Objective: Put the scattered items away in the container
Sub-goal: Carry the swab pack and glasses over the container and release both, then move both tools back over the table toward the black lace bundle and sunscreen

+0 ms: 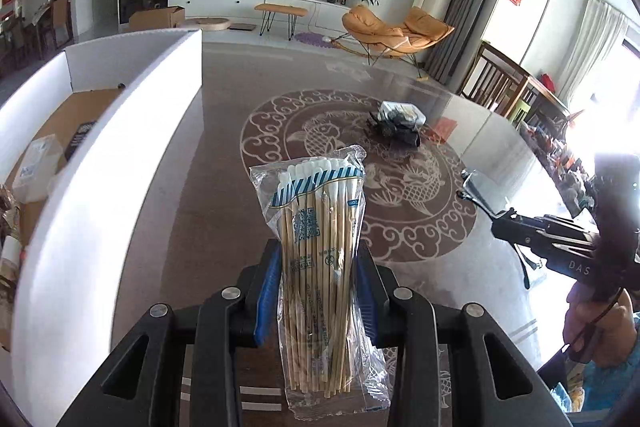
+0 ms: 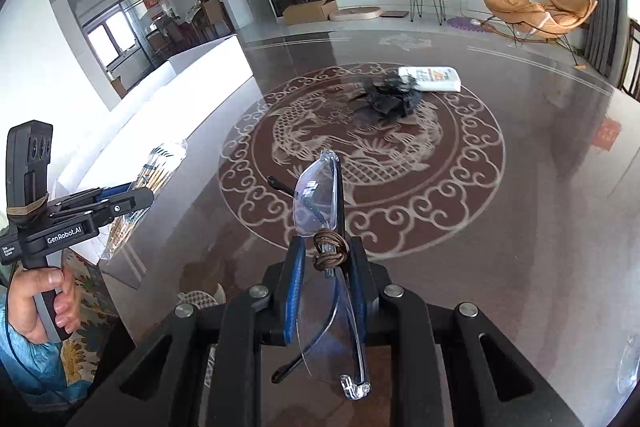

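While I hold both tools above the table [image 2: 520,227], I count one white container [image 1: 120,155] along its left edge, with several packets already lying inside. Toward the far side of the table's round fish pattern sit two loose items, touching: one white packet [image 2: 434,78] and one dark crumpled bundle [image 2: 386,103]. My left claw [image 1: 318,291] is clenched on one bag of cotton swabs [image 1: 320,247], standing upright just right of the container wall. My right claw [image 2: 326,287] is clenched on one pair of clear glasses [image 2: 320,211].
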Motion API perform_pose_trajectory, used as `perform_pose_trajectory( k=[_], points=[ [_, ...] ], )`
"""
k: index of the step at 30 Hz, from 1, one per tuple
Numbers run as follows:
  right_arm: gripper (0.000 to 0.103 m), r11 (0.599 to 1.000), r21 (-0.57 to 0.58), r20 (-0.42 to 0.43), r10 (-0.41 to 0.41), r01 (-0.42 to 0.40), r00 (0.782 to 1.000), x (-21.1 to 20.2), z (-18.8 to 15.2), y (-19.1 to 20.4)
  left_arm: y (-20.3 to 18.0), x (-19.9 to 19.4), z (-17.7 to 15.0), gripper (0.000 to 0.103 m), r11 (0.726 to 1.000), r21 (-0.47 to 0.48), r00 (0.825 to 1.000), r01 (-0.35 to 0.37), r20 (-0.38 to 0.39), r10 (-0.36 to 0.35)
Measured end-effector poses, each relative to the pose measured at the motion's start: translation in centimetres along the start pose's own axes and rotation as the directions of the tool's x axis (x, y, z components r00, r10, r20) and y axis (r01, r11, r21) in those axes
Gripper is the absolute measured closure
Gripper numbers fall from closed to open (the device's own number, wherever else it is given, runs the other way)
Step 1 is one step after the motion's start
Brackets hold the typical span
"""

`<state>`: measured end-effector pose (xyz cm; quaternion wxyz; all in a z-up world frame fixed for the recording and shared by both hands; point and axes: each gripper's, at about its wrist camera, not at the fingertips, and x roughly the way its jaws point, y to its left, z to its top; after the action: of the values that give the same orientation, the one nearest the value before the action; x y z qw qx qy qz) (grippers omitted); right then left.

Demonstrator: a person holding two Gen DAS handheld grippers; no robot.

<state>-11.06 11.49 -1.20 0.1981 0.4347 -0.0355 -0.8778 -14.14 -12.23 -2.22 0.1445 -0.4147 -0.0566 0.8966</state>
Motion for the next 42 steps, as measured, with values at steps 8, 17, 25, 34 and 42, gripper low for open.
perform_pose_trajectory(
  k=[8, 17, 25, 34, 42],
  points=[
    [0.081, 0.971, -0.172, -0.007, 0.170, -0.168, 0.985, 3.3, 9.1, 11.3, 10.0, -7.1, 5.4, 0.068, 0.992, -0.021, 0.990, -0.124, 0.063, 0.125],
    [0.081, 0.890, -0.410, -0.005, 0.218, -0.201, 0.976, 9.6, 21.1, 26.3, 24.3, -7.2, 12.4, 0.068, 0.954, -0.142, 0.963, -0.265, 0.014, 0.270],
    [0.081, 0.907, -0.391, -0.077, 0.140, -0.159, 0.987, 20.5, 27.0, 30.0, 29.5, -1.5, 15.0, 0.068, 0.937, -0.205, 0.959, -0.283, -0.058, 0.277],
    [0.065, 0.964, -0.210, -0.072, 0.153, -0.165, 0.986, 25.5, 28.4, 29.6, 30.1, 1.5, 15.2, 0.034, 0.918, -0.235, 0.947, -0.320, -0.089, 0.308],
    [0.055, 0.953, -0.185, -0.010, 0.243, -0.241, 0.970, 21.9, 27.0, 27.8, 27.4, -1.5, 14.7, 0.029, 0.922, -0.232, 0.950, -0.311, -0.038, 0.311]
  ],
)
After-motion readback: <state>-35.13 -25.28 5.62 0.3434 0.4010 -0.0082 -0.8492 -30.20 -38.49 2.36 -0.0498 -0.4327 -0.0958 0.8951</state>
